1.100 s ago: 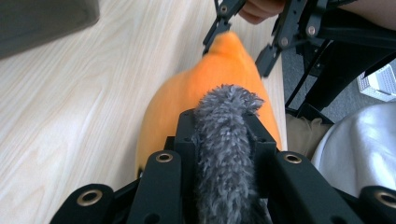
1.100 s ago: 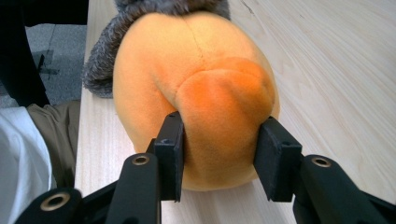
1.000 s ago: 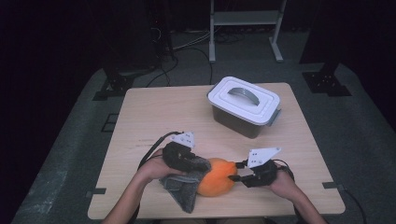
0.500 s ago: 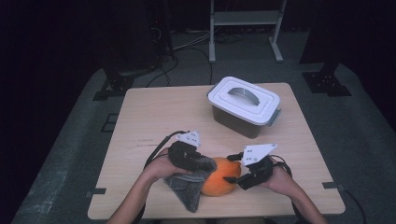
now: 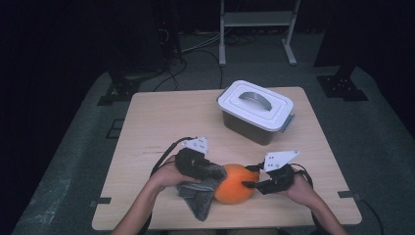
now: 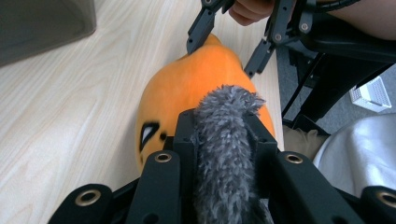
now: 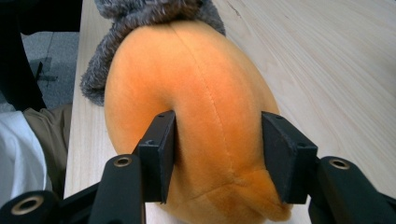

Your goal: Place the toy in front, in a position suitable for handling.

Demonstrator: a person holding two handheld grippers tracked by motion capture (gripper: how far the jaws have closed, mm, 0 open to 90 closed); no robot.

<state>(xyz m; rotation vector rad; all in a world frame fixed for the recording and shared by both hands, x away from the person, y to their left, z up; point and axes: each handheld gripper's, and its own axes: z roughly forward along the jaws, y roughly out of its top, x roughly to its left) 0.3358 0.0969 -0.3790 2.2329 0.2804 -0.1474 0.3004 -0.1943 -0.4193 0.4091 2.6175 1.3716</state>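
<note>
An orange plush toy (image 5: pixel 234 183) lies near the table's front edge. A grey fuzzy cloth (image 5: pixel 198 198) is draped against its left side. My left gripper (image 5: pixel 215 171) is shut on that cloth (image 6: pixel 224 140), and the toy (image 6: pixel 187 88) lies just past the jaws. My right gripper (image 5: pixel 247 177) straddles the toy's right end. Its jaws have just been closing, and in the right gripper view its pads (image 7: pixel 159 154) dent the orange plush (image 7: pixel 201 79). The cloth (image 7: pixel 140 18) shows beyond the toy. The right gripper (image 6: pixel 219 58) also appears in the left gripper view.
A grey box with a white handled lid (image 5: pixel 254 110) stands at the back right of the wooden table (image 5: pixel 161 117). The person's lap is at the front edge. A metal rack (image 5: pixel 257 19) and cables are on the floor beyond.
The right gripper's jaws have closed in on the plush toy's right end. The left hand and the grey cloth have stayed where they were.
</note>
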